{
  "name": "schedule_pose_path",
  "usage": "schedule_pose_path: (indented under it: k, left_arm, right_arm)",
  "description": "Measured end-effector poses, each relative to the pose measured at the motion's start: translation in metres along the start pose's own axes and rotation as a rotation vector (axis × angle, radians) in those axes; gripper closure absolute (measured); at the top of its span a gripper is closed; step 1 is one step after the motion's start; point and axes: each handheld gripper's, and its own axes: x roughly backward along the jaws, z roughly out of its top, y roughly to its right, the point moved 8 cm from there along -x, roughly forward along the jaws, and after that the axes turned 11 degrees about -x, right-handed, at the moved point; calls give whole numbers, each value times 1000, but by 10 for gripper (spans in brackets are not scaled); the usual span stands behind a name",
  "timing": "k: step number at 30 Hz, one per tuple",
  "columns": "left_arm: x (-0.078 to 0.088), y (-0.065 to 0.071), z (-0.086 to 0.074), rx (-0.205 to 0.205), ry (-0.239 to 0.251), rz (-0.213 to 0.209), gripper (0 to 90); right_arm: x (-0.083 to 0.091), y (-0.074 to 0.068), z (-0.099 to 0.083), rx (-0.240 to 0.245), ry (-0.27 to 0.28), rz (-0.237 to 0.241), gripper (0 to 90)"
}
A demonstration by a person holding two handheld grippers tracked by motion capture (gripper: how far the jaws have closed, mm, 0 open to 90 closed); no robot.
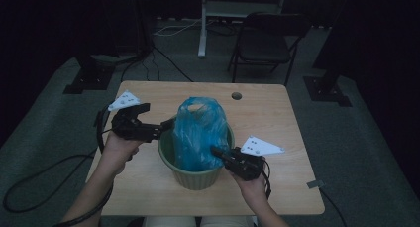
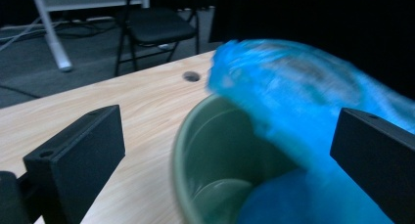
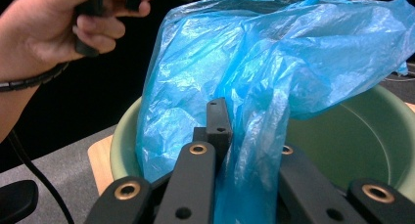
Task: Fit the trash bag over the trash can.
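Observation:
A green ribbed tub (image 1: 195, 180) stands near the middle of the wooden table (image 1: 277, 118), with a blue plastic bag (image 1: 200, 133) rising out of it. My right gripper (image 1: 215, 151) is at the tub's right rim, shut on a fold of the bag low on its side. In the right gripper view the film (image 3: 274, 53) is pinched between the black jaws of the right gripper (image 3: 240, 131), above the tub (image 3: 352, 131). My left gripper (image 1: 166, 125) hovers at the tub's left rim, open. In the left gripper view the left gripper (image 2: 227, 121) has its jaws wide apart, with the blurred bag (image 2: 293, 97) and the tub (image 2: 215, 136) beyond them.
The table has a cable hole (image 1: 236, 95) at its far right. Behind the table stand a folding chair (image 1: 265, 41) and a white stand (image 1: 203, 24). Cables trail over the grey floor at left, and dark stand feet (image 1: 89, 78) sit at both far sides.

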Motion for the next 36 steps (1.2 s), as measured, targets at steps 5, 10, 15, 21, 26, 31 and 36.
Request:
schedule_pose_path:
  k: [5,10,15,21,26,31,36]
  left_arm:
    - [-22,10,6,17,-56,-83,74]
    - [-39,20,-7,4,-101,-249,346]
    - [-38,29,-11,-11,-58,-308,679]
    - [-15,44,-2,-25,56,-367,897]
    - [9,72,-2,-91,113,-432,896]
    - [16,88,-20,-136,89,-435,896]
    - [16,85,-33,-118,96,-449,895]
  right_arm:
    - [1,0,0,4,6,-7,857]
    - [3,0,1,9,11,-11,856]
    - [5,0,0,5,17,-12,856]
    - [10,-2,-4,1,30,-16,840]
    - [17,-5,-16,-22,26,-5,706]
    - [36,2,-19,-79,56,-33,556]
    - [56,15,-10,-125,101,-65,504]
